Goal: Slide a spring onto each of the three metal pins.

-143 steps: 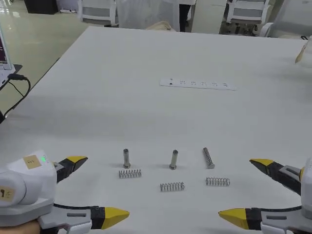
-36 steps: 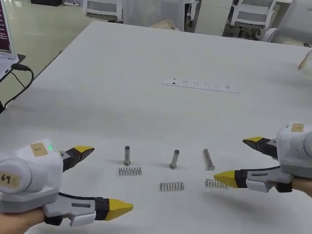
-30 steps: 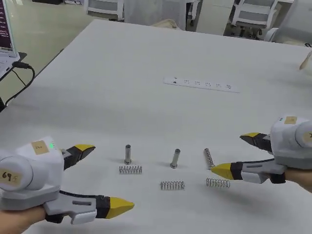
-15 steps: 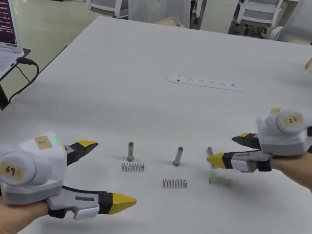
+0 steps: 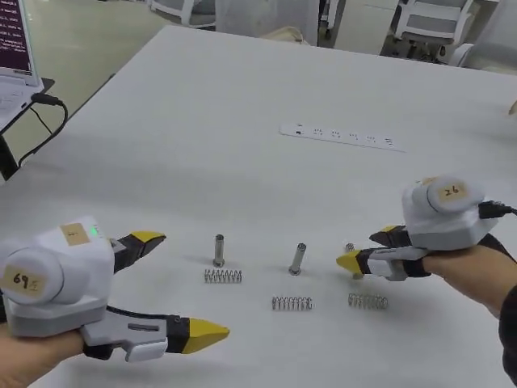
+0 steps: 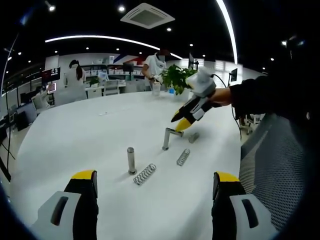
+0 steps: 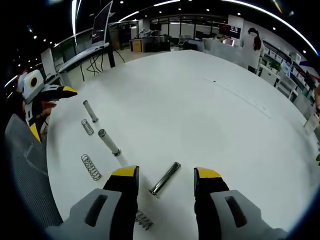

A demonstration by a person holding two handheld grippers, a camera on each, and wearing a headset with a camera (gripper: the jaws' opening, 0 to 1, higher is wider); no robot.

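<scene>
Three metal pins sit in a row on the white table: the left pin (image 5: 219,249), the middle pin (image 5: 297,259) and the right pin (image 5: 349,248). A spring lies just in front of each: left spring (image 5: 223,276), middle spring (image 5: 292,303), right spring (image 5: 367,301). My right gripper (image 5: 367,246) is open and low, one jaw on each side of the right pin (image 7: 165,178), which lies flat between the jaws without being touched. My left gripper (image 5: 176,283) is open and holds nothing, a short way left of the left pin (image 6: 131,160) and its spring (image 6: 145,173).
A white power strip (image 5: 343,136) lies further back on the table. A laptop (image 5: 12,48) and a black cable (image 5: 36,121) are beyond the table's left edge. Office chairs (image 5: 424,20) stand at the far end. People (image 6: 155,65) stand far off in the room.
My right gripper has moved left and down to the right pin and now straddles it. The left gripper has stayed about where it was. Pins and springs have not moved.
</scene>
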